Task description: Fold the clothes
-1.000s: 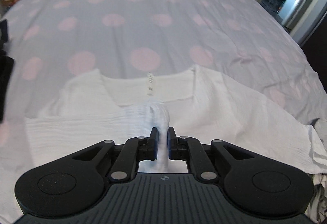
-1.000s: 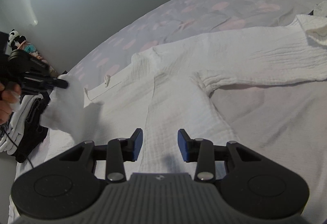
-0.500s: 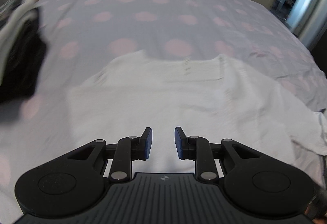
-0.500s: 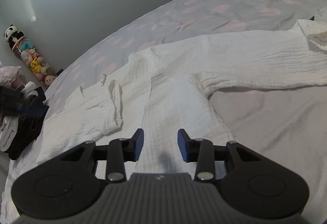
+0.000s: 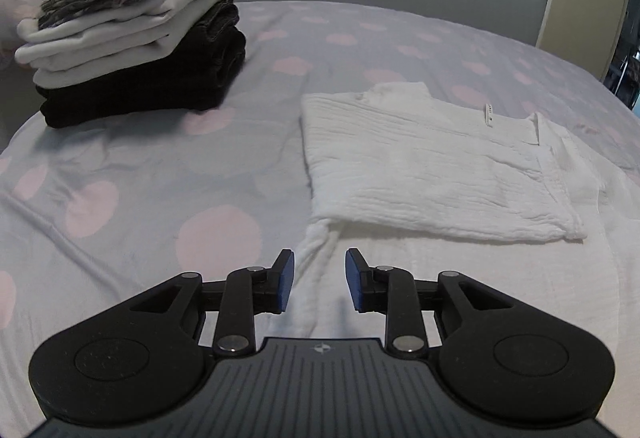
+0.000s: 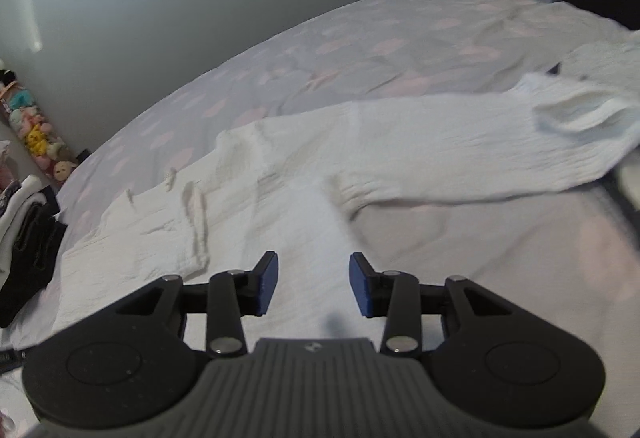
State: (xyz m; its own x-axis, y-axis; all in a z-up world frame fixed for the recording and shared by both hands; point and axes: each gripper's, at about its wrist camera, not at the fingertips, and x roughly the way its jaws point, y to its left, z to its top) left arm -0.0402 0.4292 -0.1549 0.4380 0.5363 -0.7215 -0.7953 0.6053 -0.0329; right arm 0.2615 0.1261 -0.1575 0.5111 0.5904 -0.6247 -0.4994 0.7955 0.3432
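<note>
- left tool [image 5: 316, 280] just let go of the sleeve [image 5: 436, 174], now folded across the shirt [image 6: 304, 222]
- both tools wide, empty; right tool [image 6: 313, 284] takes far sleeve [image 6: 460, 158] next, I'd guess

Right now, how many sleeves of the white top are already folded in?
1. The left sleeve lies folded across the white top; the right sleeve is stretched out flat on the bed, not yet folded. Both grippers are open.
</note>
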